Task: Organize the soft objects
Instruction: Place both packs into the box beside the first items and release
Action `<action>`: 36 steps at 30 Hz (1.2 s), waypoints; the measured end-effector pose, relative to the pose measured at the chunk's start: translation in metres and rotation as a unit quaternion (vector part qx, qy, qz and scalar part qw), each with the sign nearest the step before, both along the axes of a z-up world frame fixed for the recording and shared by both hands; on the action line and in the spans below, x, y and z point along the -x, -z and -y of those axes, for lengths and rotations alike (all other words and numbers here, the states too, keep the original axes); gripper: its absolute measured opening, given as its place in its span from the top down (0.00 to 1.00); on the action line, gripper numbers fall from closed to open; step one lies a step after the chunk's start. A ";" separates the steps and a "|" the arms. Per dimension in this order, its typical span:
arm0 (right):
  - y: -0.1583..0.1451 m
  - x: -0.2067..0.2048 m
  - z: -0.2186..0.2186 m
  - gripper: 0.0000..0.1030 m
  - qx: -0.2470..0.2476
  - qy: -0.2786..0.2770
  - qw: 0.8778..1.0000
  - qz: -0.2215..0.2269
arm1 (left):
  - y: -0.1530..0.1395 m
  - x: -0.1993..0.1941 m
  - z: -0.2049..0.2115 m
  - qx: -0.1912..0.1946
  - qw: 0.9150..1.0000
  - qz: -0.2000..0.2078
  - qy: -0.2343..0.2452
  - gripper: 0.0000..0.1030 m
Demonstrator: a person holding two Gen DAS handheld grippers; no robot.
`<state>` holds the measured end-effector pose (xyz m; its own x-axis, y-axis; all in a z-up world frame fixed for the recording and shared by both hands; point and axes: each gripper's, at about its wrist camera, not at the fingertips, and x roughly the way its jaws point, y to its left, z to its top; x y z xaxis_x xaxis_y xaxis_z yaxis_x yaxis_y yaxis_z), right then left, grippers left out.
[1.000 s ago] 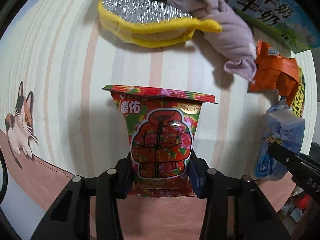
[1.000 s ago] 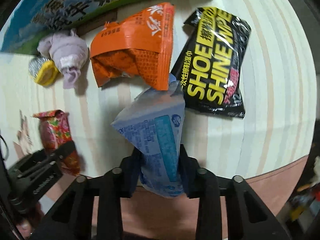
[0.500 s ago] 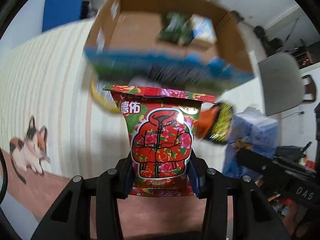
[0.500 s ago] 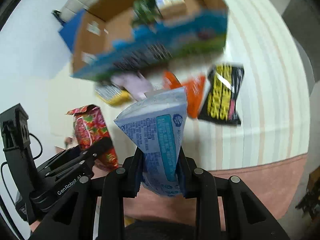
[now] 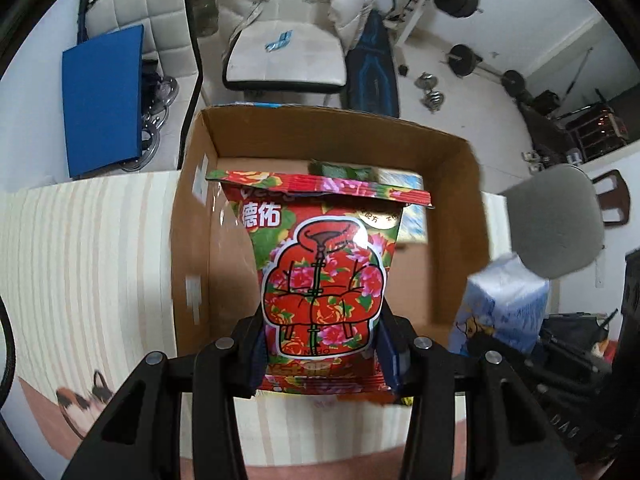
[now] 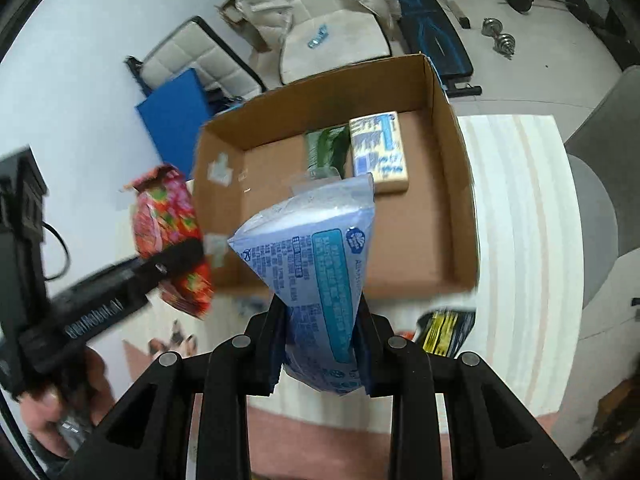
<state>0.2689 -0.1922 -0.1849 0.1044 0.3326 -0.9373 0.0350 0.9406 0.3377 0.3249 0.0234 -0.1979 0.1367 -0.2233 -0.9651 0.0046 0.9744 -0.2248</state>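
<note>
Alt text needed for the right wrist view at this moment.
The right gripper clamps a pale blue packet above an open cardboard box holding a green pack and a blue-printed pack; at left, the left gripper holds a red floral packet.

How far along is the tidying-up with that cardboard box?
Partly done. Two packs, a green pack and a pale blue-printed pack, already lie in the cardboard box. The left gripper holds a red floral pack and the right gripper a blue pack, both above it. A black-and-yellow pack waits on the table.
</note>
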 end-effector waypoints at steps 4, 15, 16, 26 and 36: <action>0.055 -0.045 -0.003 0.70 0.024 0.009 0.999 -0.036 | 0.039 -0.049 -0.001 0.002 0.999 -0.046 0.001 0.59; 0.145 -0.078 -0.007 0.69 0.075 -0.006 0.991 -0.109 | 0.113 -0.105 0.003 -0.013 0.994 -0.110 0.010 0.59; 0.149 -0.078 -0.007 0.69 0.079 -0.008 0.991 -0.112 | 0.116 -0.106 0.004 -0.015 0.993 -0.113 0.012 0.59; 0.176 -0.085 -0.019 0.35 0.086 -0.016 0.986 -0.139 | 0.117 -0.115 0.006 -0.017 0.991 -0.132 0.015 0.39; 0.128 -0.079 -0.038 0.00 0.109 -0.023 0.990 -0.083 | 0.059 -0.066 -0.009 -0.013 0.998 -0.067 0.003 0.03</action>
<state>0.3481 -0.1546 -0.3134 -0.0685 0.1219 -0.9902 0.0281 0.9924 0.1202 0.3905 0.0324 -0.2571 0.0047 -0.1976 -0.9803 -0.0189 0.9801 -0.1977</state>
